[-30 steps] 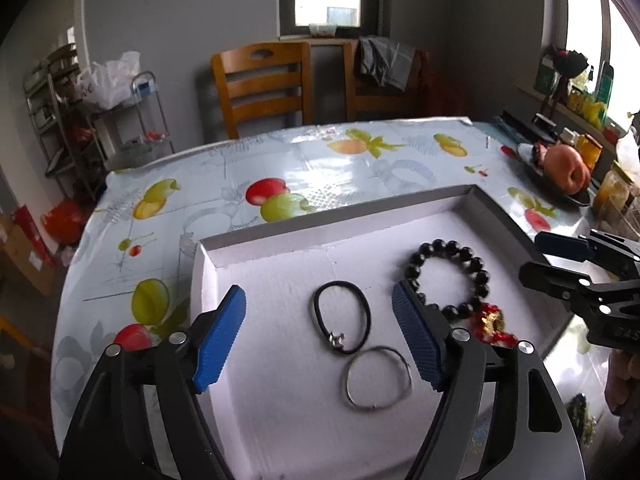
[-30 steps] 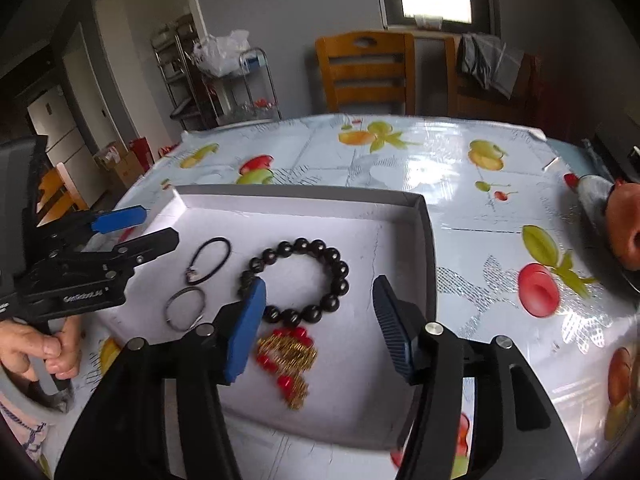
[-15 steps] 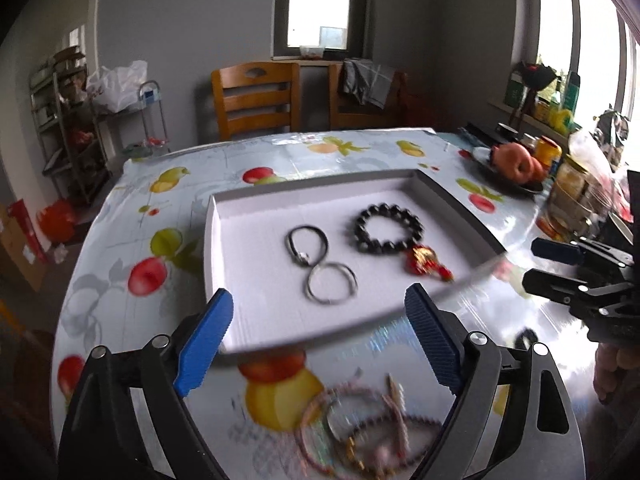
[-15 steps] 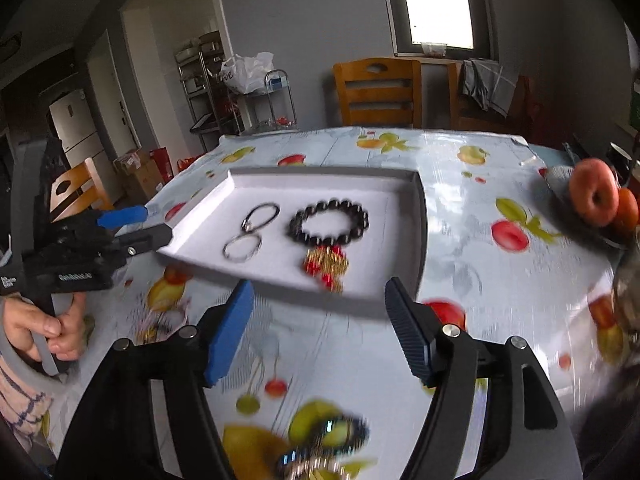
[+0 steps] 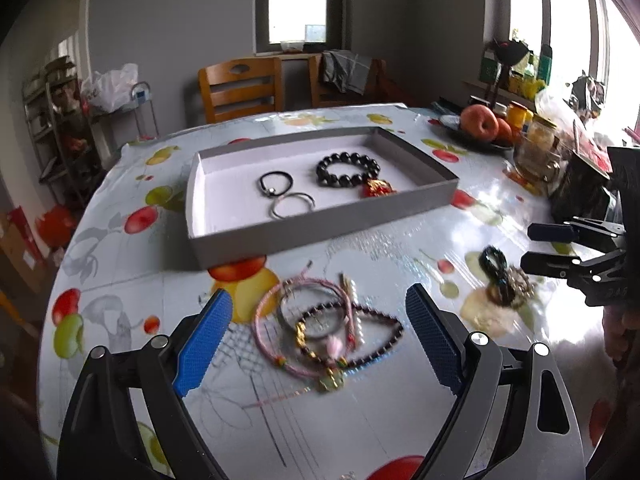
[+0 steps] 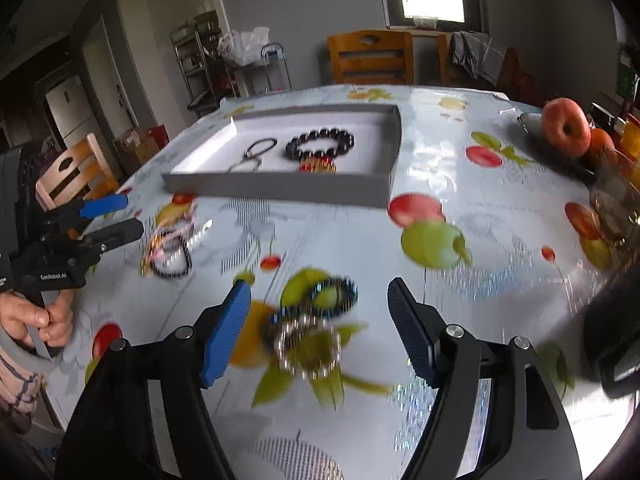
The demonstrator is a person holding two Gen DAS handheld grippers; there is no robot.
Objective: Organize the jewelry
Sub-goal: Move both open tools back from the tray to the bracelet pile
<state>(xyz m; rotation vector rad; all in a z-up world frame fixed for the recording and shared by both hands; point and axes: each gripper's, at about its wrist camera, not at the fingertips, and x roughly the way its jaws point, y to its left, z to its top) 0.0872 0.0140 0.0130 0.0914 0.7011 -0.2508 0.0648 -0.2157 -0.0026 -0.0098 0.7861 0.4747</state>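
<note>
Lying tangled, beaded bracelets (image 5: 326, 330), glossy tablecloth (image 5: 360, 420)

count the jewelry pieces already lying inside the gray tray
3. A black cord loop at left, a silver ring just in front of it, and a black bead bracelet with red tassel at right.

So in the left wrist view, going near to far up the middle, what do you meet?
left gripper → tangled bracelets → tray front wall → silver ring → black hair tie → tray back wall → wooden chair
</note>
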